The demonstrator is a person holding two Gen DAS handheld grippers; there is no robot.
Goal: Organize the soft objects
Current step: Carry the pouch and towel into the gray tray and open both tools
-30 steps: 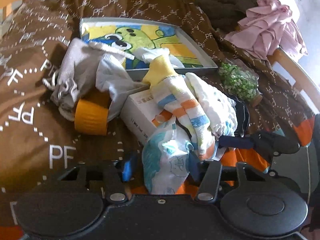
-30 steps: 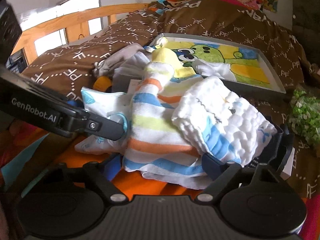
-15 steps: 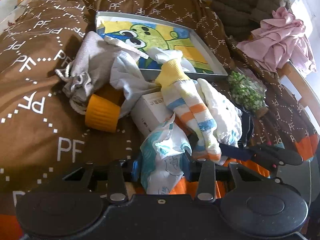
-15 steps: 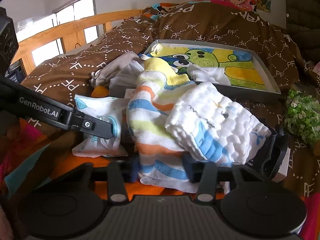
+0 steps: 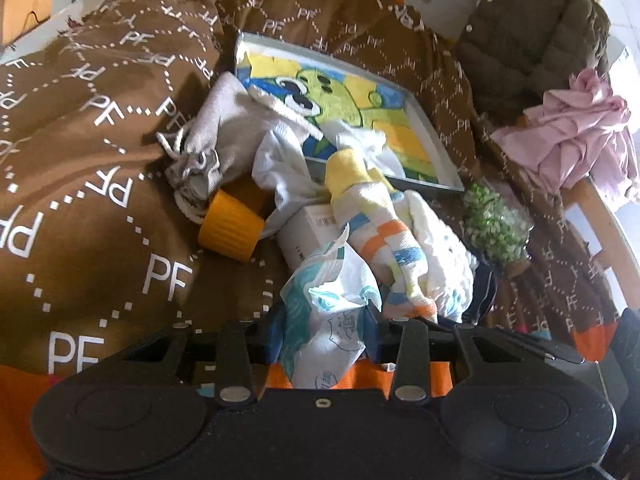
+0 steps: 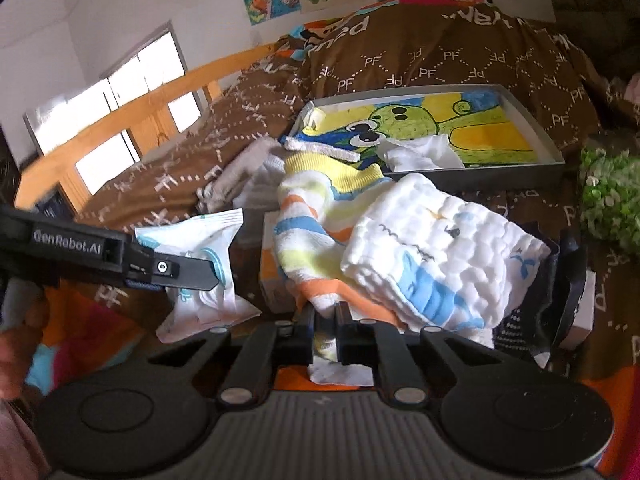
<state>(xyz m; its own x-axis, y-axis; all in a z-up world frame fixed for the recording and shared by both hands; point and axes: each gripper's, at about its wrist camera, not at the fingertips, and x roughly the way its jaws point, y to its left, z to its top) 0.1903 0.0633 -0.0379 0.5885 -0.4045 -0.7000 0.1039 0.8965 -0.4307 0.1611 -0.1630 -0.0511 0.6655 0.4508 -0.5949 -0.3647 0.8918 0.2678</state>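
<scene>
My left gripper [image 5: 326, 332] is shut on a white and teal soft packet [image 5: 324, 312], held just above the orange blanket; in the right wrist view it [image 6: 208, 268] comes in from the left with that packet [image 6: 200, 240]. My right gripper [image 6: 325, 332] is closing its jaws on the near edge of a striped sock [image 6: 316, 208], and the cloth is pinched between the fingers. A white quilted cloth [image 6: 440, 256] lies on the sock's right side. The sock [image 5: 384, 236] drapes over a white box [image 5: 308, 228].
A grey tray [image 6: 532, 120] with a cartoon picture holds a small white cloth. A grey drawstring pouch [image 5: 224, 128] and an orange cap [image 5: 230, 228] lie to the left. A green plant jar [image 5: 496, 228], pink cloth [image 5: 576, 136] and wooden bed rail [image 6: 160, 108] stand around.
The right fingers went from wide apart around the sock and quilted cloth to pinching the sock's edge. Both grippers rose slightly and rolled; the left kept the packet.
</scene>
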